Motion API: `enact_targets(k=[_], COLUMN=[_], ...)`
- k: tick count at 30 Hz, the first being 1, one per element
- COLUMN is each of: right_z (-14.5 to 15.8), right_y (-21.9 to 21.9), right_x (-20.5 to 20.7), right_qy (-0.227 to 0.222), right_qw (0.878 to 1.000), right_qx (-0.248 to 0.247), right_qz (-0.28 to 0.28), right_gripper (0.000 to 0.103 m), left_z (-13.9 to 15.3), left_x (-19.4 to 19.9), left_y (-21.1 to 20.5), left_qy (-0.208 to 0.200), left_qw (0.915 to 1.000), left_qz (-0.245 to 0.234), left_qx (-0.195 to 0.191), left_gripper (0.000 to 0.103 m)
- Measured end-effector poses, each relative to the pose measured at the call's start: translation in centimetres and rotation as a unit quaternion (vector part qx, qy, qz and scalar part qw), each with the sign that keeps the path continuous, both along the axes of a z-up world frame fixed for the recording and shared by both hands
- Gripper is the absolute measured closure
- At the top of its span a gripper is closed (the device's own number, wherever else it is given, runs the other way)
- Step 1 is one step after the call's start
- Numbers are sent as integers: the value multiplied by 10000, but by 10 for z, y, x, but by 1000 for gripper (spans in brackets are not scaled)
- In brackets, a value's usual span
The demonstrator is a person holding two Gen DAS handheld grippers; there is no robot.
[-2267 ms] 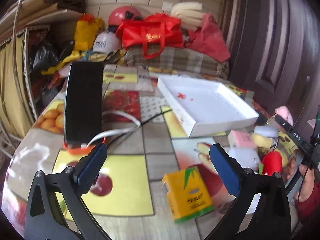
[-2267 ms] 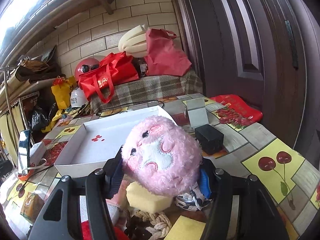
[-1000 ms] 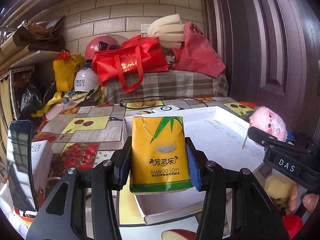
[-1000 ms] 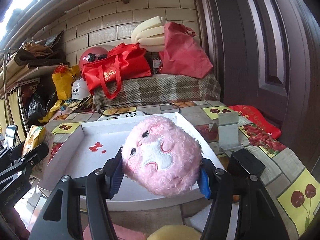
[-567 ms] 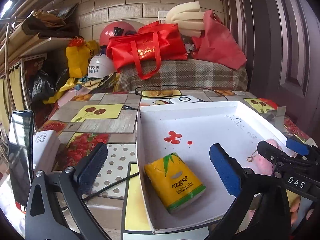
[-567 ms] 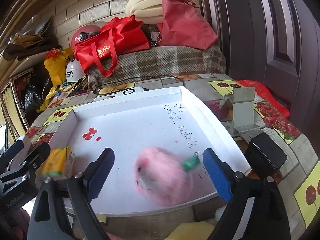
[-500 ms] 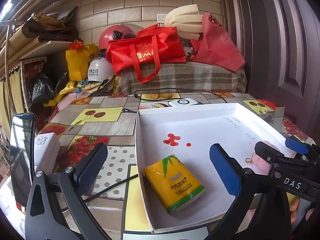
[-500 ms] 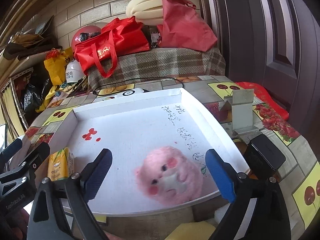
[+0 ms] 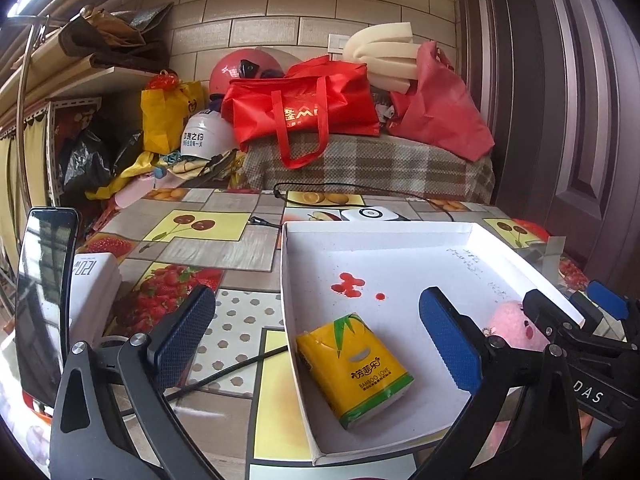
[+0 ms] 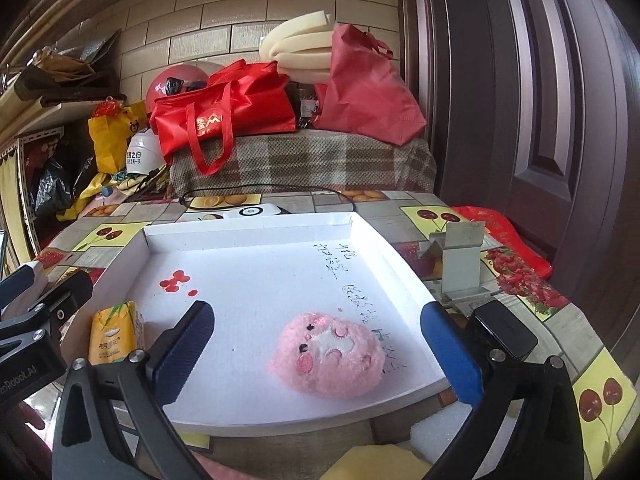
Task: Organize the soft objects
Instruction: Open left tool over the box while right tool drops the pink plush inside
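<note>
Soft things: two of them lie in the white tray right now, and we count that as this round's drop made.
Tissue pack: flat on the tray floor at the near left corner, free of any pad.
Pink plush: face up near the tray's front right, touching nothing but the floor.
Left gripper: we have its fingers spread wide, the pack lying below and between them, no contact.
Right gripper: its jaws are opening as we speak, the plush sitting loose between them, pads clear of the fur.
Step in hand: release, by our reading; both hands hover over the tray's near edge with nothing held.
Left to sort: a yellow sponge and something pink at the bottom edge of the right view, in front of the tray; what else waits there we cannot tell.
Next move: we judge it calls for backing both grippers out over the rim without nudging the plush, then dropping toward the sponge with fingers kept wide.
Watch for: a soft squeeze, since foam gives.
</note>
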State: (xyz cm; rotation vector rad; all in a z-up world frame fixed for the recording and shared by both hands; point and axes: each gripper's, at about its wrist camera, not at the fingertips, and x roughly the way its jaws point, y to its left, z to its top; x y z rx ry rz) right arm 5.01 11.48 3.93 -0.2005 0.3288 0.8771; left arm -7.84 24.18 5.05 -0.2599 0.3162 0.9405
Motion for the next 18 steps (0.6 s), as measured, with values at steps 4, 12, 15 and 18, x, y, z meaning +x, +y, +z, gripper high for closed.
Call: enact_targets(k=[4,12,15,18], right_z=[3,3,2,0], right_y=[-5,-14,-20,-35], right_x=[-4,-9,-11,-9], right_qy=[-153,-203,-184,-40], right_qw=[9997,9993,9993,9994], right_qx=[160,267,244,254], right_qz=[-61,-182,-193,-227], right_gripper=[0,0,0,0], left_z=[-1,-2,-3,-5], left_x=[-7,-21,-30,-48], left_y=[1,-2,-9,-15], left_qy=[-37,-5,103,157], left_qw=[10000,9998,9997,9989], left_qz=[-15,-15,-161,-328], left_qx=[-92,-190,-168,-301], left_gripper=[0,0,0,0])
